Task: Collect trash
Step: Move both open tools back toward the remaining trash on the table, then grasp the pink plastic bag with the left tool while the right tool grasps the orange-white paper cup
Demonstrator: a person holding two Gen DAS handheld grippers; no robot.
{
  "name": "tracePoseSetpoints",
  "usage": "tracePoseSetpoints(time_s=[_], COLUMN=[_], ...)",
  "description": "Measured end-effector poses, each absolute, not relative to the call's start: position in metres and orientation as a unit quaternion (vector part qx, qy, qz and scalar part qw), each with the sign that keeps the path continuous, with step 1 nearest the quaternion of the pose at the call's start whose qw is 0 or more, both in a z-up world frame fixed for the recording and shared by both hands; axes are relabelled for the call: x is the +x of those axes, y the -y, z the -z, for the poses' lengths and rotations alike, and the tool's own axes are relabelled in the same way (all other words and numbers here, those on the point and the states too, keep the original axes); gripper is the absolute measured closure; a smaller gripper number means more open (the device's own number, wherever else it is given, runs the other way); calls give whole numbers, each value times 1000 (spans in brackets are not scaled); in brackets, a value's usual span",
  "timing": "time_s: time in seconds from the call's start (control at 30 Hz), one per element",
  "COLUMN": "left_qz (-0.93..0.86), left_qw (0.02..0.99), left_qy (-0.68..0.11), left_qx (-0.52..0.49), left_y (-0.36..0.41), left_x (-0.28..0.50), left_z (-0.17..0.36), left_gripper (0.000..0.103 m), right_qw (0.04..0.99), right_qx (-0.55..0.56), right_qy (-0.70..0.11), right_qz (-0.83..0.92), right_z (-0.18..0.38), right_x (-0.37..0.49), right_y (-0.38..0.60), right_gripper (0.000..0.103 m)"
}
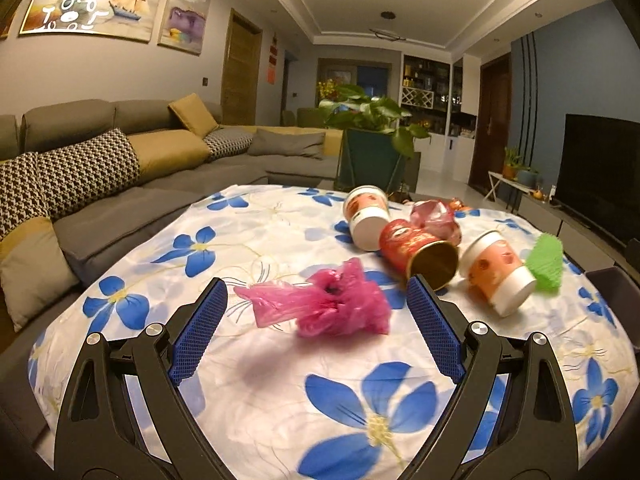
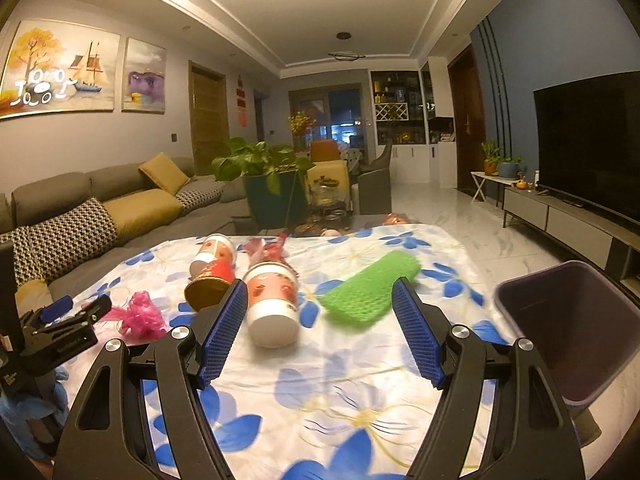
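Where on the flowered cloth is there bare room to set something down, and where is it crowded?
Free: the near cloth between the right hand-held gripper and the table edge, and the sofa-side stretch left of the pink bag. Crowded: the far middle, where three cups, a second pink bag and green mesh cluster.

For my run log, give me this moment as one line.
left gripper: open, pink bag between fingers | right gripper: open, near green mesh | cups on table | bin at right edge
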State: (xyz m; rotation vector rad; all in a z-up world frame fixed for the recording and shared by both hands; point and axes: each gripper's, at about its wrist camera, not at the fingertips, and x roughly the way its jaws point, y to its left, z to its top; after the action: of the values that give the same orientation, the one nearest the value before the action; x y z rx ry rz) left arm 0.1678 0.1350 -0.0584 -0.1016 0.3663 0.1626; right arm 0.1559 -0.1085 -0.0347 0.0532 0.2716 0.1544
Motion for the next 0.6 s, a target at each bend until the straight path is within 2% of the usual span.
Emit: tracePoseSetpoints(time_s=[0.4,0.5,0.53,0.57,0.6], left_qz=[-23,-5,0,4,7], left_qw=[956,950,949,946,944], left_qy=[-284,-304,-311,-319,-326], left_qx=[-72,-65,-61,-55,-53], left_y=[-144,-139,-136,-133,-132], left_x=[231,239,241,244,246], left_z=[82,89,91,93,95], left_gripper=[14,27,36,50,56], right_qw=[981,979,977,975,974], right_qx=[21,19,18,19,20], right_qy=[-168,-184,-189,-198,-202], right_qz=[-89,-92,-93,-95,-98], right_z=[52,58,60,63,64], right_x=[199,212,217,222,225], right_y=[81,74,72,69,68], right_gripper=[30,30,30,30,30])
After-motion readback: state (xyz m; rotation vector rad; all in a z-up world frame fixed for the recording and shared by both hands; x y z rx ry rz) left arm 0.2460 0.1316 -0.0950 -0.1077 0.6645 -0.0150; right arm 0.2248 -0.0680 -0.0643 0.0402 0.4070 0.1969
